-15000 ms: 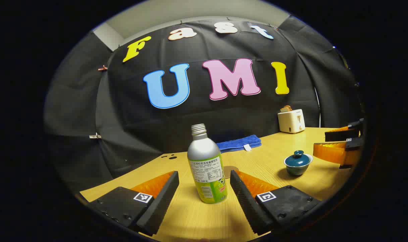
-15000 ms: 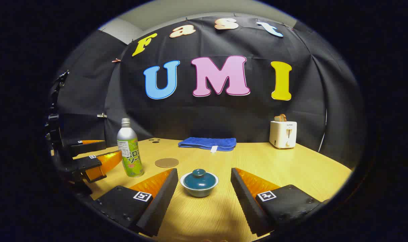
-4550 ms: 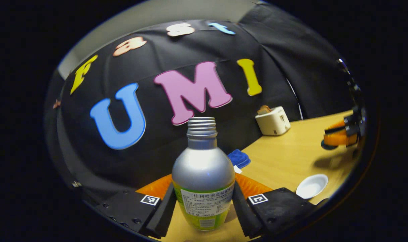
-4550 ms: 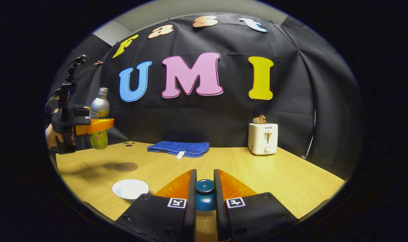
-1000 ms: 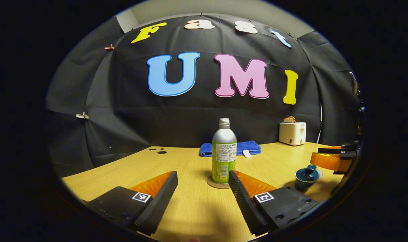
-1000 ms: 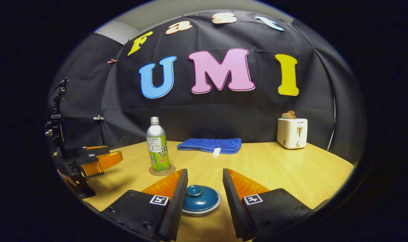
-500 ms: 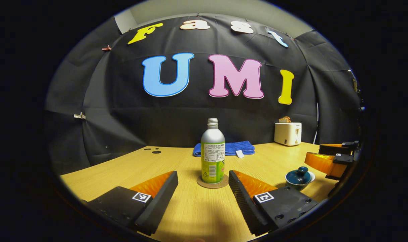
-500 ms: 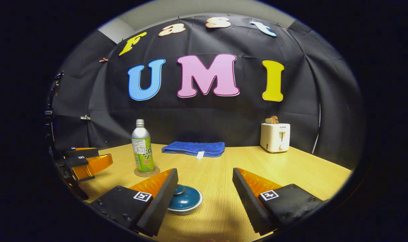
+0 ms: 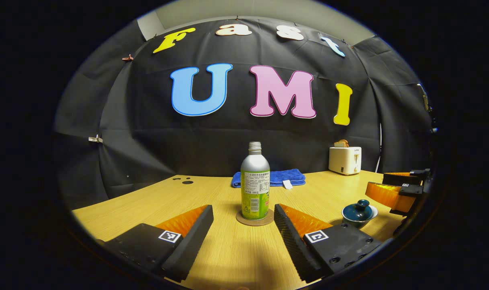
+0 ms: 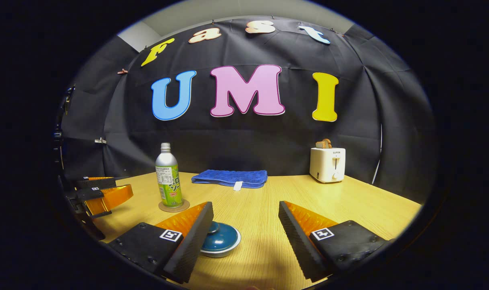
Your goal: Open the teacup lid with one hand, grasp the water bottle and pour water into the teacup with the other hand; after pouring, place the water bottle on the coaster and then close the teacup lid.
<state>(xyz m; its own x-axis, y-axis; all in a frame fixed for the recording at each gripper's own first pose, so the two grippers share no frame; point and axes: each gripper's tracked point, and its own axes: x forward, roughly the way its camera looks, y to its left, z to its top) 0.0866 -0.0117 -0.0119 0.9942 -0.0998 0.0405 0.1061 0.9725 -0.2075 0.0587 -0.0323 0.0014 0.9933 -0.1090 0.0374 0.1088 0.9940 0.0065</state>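
Observation:
The silver and green water bottle (image 9: 255,184) stands upright and uncapped on the round brown coaster (image 9: 254,219), just beyond my left gripper (image 9: 243,213), which is open and holds nothing. In the right gripper view the bottle (image 10: 169,178) and coaster (image 10: 174,207) sit at the left, with the left gripper (image 10: 101,189) beside them. The teacup (image 10: 221,241) with its teal lid on rests on the table, partly behind the left finger of my open right gripper (image 10: 246,211). From the left gripper view the lidded teacup (image 9: 358,213) is at the right, near the right gripper (image 9: 397,186).
A folded blue towel (image 10: 229,177) lies at the back of the wooden table (image 10: 341,201) against the black wall. A white toaster (image 10: 327,163) with bread in it stands at the back right. Small dark holes (image 9: 184,180) mark the table's far left.
In the last second both grippers drew back a little from the bottle and the teacup, and the right gripper opened wider. Since half a second ago hardly anything has moved.

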